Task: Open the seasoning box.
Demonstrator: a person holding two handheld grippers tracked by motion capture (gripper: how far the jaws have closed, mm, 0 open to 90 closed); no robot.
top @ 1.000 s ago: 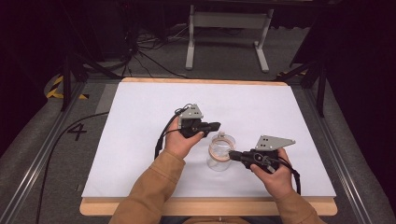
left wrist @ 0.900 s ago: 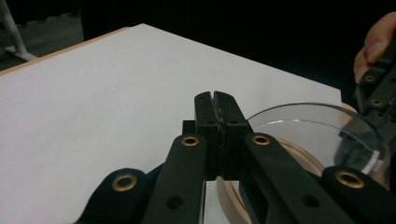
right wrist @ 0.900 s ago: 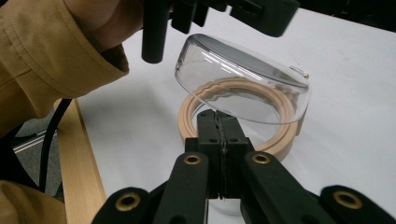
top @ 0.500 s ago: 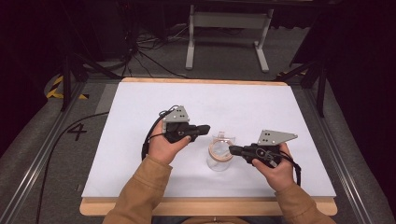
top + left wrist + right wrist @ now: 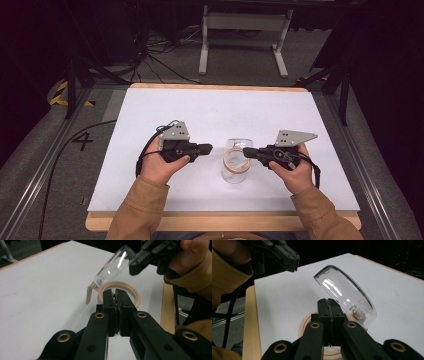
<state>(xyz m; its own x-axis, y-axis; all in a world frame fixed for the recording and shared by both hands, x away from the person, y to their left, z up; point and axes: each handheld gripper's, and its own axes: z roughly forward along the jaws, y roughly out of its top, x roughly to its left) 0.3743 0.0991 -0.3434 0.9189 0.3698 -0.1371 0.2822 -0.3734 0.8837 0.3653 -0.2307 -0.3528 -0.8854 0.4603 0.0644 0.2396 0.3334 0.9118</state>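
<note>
Jar: clear glass jar (image 5: 235, 167) with a tan ring at its mouth and a hinged clear lid (image 5: 345, 293), standing near the counter's centre, slightly toward 6 o'clock.
Counter: white counter (image 5: 215, 115) on a wooden board; the jar sits between the two hands.
Right claw: right claw (image 5: 248, 152) comes in from 3 o'clock with its jaws pressed together at the jar's rim; whether they pinch the rim or the lid's hinge I cannot tell. My guess is that it steadies the jar.
Left claw: left claw (image 5: 206, 148) sits at 9 o'clock of the jar, just clear of it, jaws closed and holding nothing.
Lid: swung open and tilted up toward 12 o'clock, hinged to the ring (image 5: 118, 291).
Axis: jar's long axis runs vertical, mouth up.
Clasp: small tan tab (image 5: 89, 293) hangs off the ring.
</note>
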